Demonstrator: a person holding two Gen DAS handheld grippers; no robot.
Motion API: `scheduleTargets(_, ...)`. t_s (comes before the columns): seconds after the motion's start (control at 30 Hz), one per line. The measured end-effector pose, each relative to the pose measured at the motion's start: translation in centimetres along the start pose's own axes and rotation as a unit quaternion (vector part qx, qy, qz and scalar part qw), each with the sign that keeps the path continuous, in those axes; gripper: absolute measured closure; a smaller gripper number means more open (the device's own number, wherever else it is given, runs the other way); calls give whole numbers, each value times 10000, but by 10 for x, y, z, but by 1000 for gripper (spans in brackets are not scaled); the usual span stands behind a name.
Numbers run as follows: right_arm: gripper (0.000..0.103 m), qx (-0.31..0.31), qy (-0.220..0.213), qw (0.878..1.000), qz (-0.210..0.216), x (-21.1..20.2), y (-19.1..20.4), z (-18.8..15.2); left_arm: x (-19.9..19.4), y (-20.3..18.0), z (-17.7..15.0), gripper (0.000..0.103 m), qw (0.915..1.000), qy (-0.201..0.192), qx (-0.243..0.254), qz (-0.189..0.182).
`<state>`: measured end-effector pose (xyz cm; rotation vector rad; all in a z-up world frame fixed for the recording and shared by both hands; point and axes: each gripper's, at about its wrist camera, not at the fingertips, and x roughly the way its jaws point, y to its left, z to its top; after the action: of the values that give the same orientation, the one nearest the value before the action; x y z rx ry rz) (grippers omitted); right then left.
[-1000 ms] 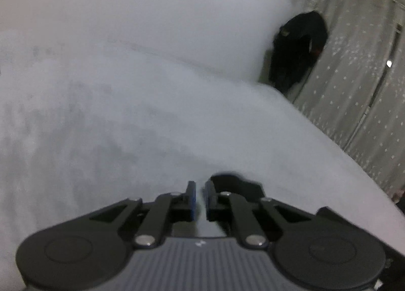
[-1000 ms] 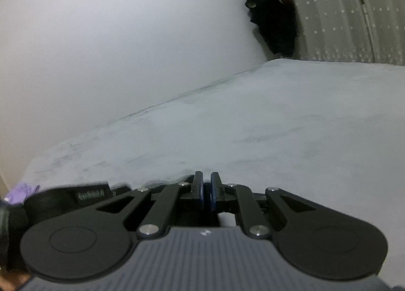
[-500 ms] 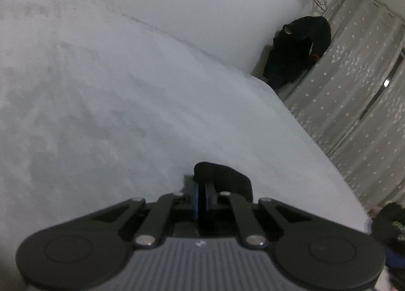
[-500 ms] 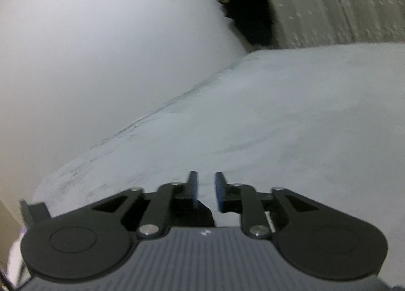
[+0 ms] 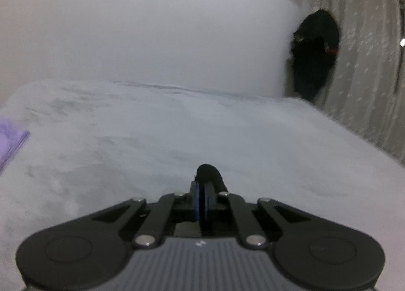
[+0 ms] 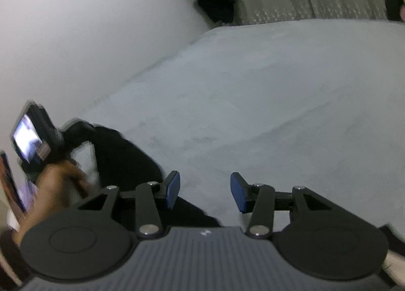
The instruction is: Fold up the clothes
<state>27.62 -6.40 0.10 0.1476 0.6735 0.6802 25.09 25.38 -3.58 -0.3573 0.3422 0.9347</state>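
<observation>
A black garment (image 6: pixel 121 154) lies on the pale grey bed sheet (image 6: pixel 253 103). In the left wrist view a fold of this black garment (image 5: pixel 208 177) sticks up from between the pads of my left gripper (image 5: pixel 202 189), which is shut on it. My right gripper (image 6: pixel 205 191) is opening; its blue pads (image 6: pixel 173 189) stand apart over bare sheet with nothing between them. The garment runs under its left finger. The other gripper's camera (image 6: pixel 27 136) and the hand holding it (image 6: pixel 53 189) show at the left of the right wrist view.
A purple cloth (image 5: pixel 10 136) lies at the bed's left edge. Dark clothing (image 5: pixel 315 55) hangs in the far corner beside a dotted curtain (image 5: pixel 367 50). A white wall (image 5: pixel 152 25) runs along the bed's far side.
The left jaws closed on the black garment and rose with it. The right jaws went from shut to apart, and that gripper moved sideways, bringing the garment and the other hand into its view.
</observation>
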Motion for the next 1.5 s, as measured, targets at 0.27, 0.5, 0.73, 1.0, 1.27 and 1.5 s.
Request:
scheduleTargets(0.27, 54, -163, 115, 9998, 16, 0, -20, 2, 20, 9, -7, 87, 9956, 626, 145, 679)
scheduleTargets(0.5, 54, 168, -4, 9997, -191, 5, -38, 3, -16, 7, -19, 38, 9989, 92, 302, 351)
scheduleTargets(0.73, 54, 135, 32, 9998, -131, 16, -27, -1, -23, -20, -46, 42, 9926, 394, 1100, -317)
scheduleTargets(1.0, 54, 171, 93, 9997, -143, 20, -31, -1, 24, -16, -38, 41, 9921, 693, 1032, 167)
scheduleTargets(1.27, 50, 209, 113, 9989, -408, 28, -28, -3, -20, -18, -40, 34, 9905, 566, 1163, -474)
scheduleTargets(1.5, 49, 203, 54, 9978, -622, 31, -26, -5, -77, -16, -64, 30, 9762, 717, 1456, -1438)
